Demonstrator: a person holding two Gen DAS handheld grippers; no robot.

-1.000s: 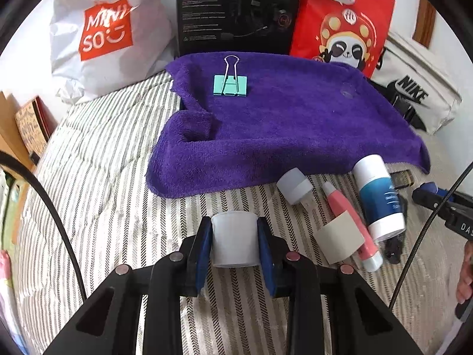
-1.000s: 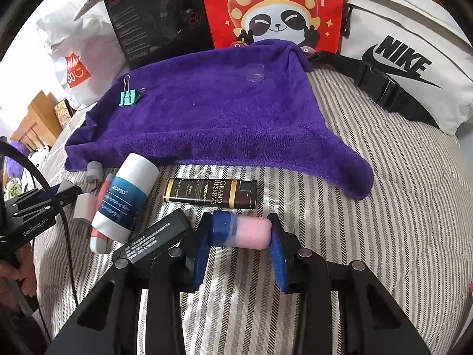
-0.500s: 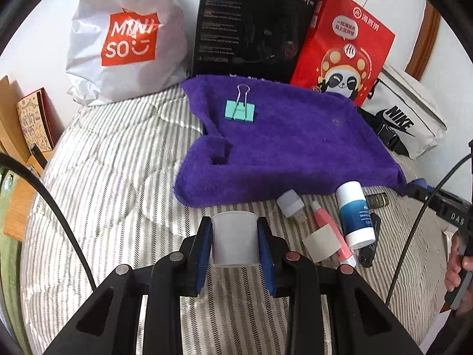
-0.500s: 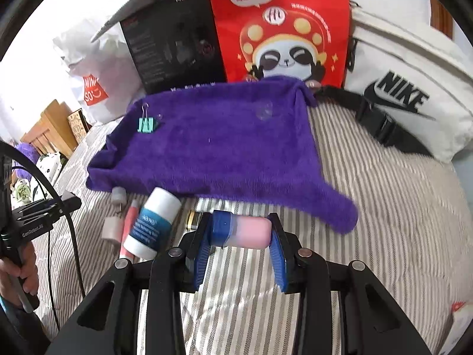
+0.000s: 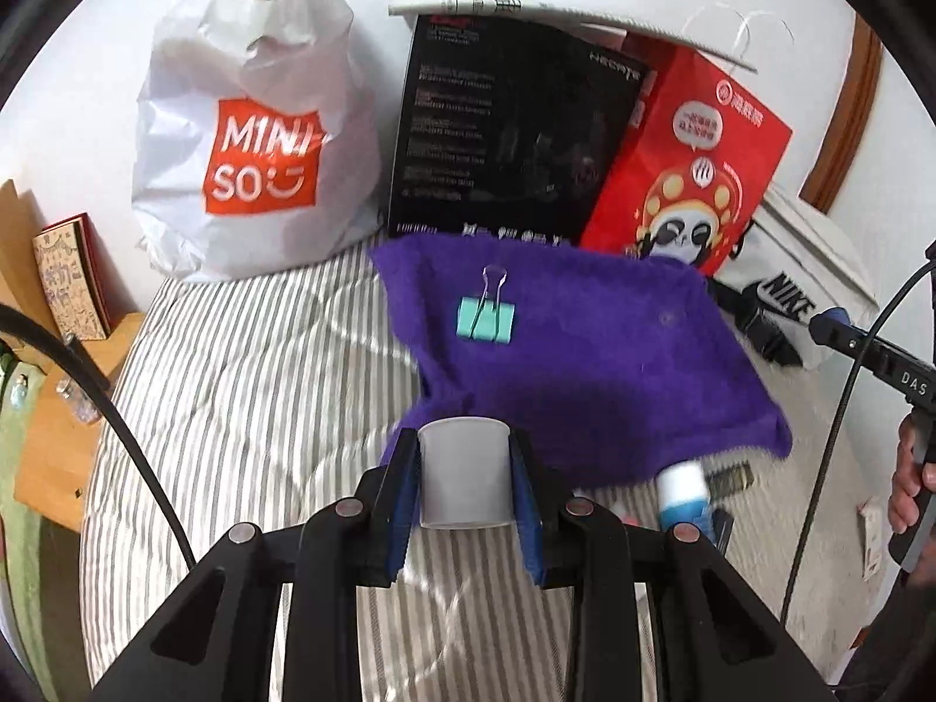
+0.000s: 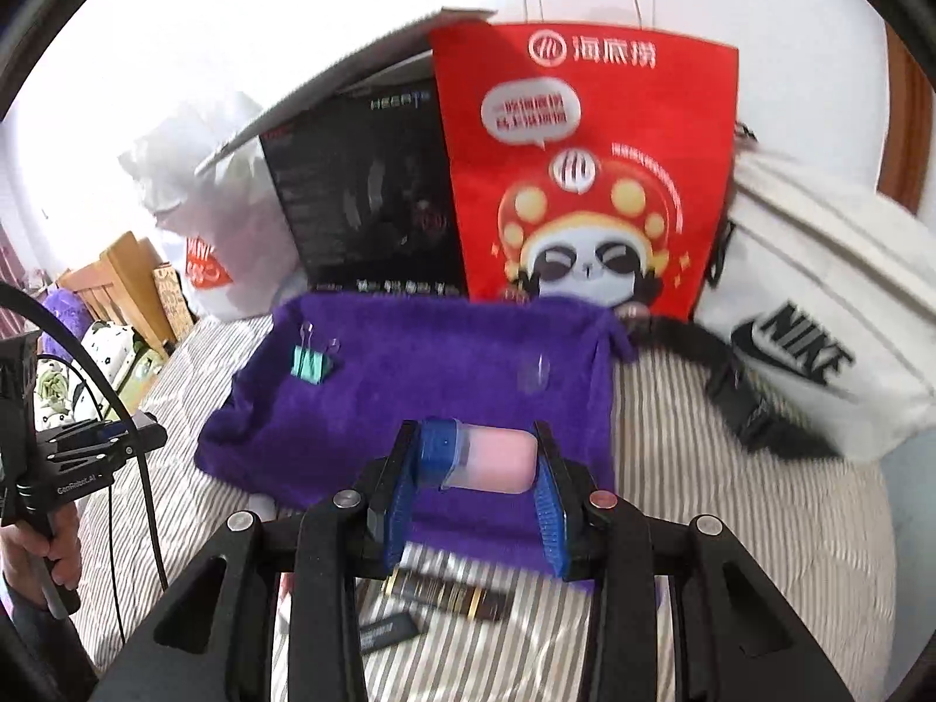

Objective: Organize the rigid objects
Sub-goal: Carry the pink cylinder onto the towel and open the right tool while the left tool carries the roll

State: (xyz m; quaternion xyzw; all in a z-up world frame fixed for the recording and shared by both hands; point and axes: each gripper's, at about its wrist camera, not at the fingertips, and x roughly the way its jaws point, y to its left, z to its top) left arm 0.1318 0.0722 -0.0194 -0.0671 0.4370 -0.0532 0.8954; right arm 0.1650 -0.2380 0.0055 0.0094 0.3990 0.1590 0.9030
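My left gripper (image 5: 463, 482) is shut on a small grey cup (image 5: 462, 471), held above the near edge of the purple towel (image 5: 585, 362). My right gripper (image 6: 478, 468) is shut on a pink tube with a blue cap (image 6: 479, 459), held sideways above the towel (image 6: 421, 398). A teal binder clip (image 5: 487, 319) lies on the towel; it also shows in the right wrist view (image 6: 313, 364). A small clear disc (image 6: 535, 377) lies on the towel's right part.
On the striped bed (image 5: 245, 386) near the towel lie a white and blue bottle (image 5: 684, 494), a brown bar (image 6: 447, 594) and a black stick (image 6: 386, 635). A Miniso bag (image 5: 251, 134), black box (image 5: 515, 134), red panda bag (image 6: 585, 175) and Nike bag (image 6: 819, 316) stand behind.
Both grippers have risen and moved forward over the towel, each still holding its object. The loose items on the bed now lie low in both views.
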